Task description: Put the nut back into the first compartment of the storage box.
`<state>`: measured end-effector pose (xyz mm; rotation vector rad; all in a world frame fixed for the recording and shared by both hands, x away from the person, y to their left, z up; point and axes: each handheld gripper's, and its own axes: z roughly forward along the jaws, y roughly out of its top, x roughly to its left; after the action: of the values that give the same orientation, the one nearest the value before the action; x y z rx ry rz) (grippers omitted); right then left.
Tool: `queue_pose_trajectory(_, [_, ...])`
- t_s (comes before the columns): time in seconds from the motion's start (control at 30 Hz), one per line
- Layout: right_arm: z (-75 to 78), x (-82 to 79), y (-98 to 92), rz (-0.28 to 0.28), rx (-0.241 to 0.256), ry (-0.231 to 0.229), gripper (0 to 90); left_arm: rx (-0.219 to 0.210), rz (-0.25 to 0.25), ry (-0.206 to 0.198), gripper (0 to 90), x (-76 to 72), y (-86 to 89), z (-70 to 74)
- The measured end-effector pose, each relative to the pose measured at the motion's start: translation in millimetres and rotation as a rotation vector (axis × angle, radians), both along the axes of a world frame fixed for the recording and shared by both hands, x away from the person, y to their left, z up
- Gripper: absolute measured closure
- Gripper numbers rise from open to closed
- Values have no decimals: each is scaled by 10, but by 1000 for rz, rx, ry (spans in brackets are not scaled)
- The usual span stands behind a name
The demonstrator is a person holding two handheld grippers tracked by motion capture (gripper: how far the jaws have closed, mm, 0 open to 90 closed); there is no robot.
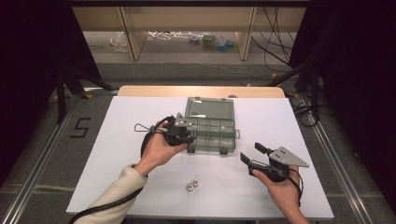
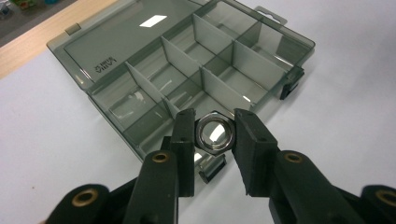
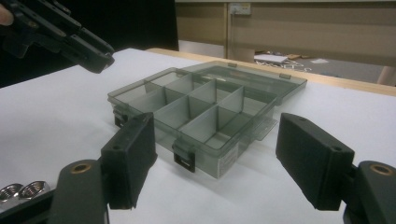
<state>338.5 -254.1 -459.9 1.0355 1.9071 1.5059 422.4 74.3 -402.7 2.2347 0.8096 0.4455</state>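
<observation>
The left claw [image 2: 213, 135] pinches a steel hex nut [image 2: 214, 134] between its two jaws, holding it just above the near edge of the open, smoky grey compartment box [image 2: 187, 70], whose divided cells lie straight ahead of it. The right claw [image 3: 215, 158] is spread wide and holds nothing; the box sits in front of it, and two more nuts [image 1: 192, 184] rest on the white surface [image 1: 116, 158] to its left.

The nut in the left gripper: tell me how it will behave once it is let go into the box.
The nut looks like shiny metal, so probably heavy for its size and slippery between the jaws of the left gripper. It is held on edge, so it may roll or bounce in the box before it settles flat. It looks stiff, unlikely to break.
</observation>
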Motion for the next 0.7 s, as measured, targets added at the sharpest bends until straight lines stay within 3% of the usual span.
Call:
queue_pose_trajectory(0.03, [-1, 0, 1, 0, -1, -1, 292, 52, -66, -47, 704, 70, 30, 28])
queue_pose_trajectory(0.07, [-1, -1, 3, -1, -1, 0, 292, 18, -25, -19, 703, 50, 10, 16])
queue_pose_trajectory(0.1, [-1, -1, 3, -1, -1, 0, 292, 47, -60, -48, 703, 95, 26, 36])
queue_pose_trajectory(0.2, [-5, 2, 6, 2, 3, 0, 292, 26, -31, -31, 704, 123, 20, 49])
queue_pose_trajectory(0.4, [-5, -1, 3, 3, -10, 3, 290, 22, -5, -33, 703, 240, 36, 62])
queue_pose_trajectory(0.63, [-8, -1, 2, -1, -15, 3, 289, 37, -8, -44, 703, 319, 29, 71])
queue_pose_trajectory(0.67, [-22, 8, 17, 5, 5, -4, 289, 39, -10, -48, 703, 337, 28, 72])
queue_pose_trajectory(0.7, [-18, 3, 11, -1, -10, 0, 288, 43, -11, -51, 703, 356, 26, 74])
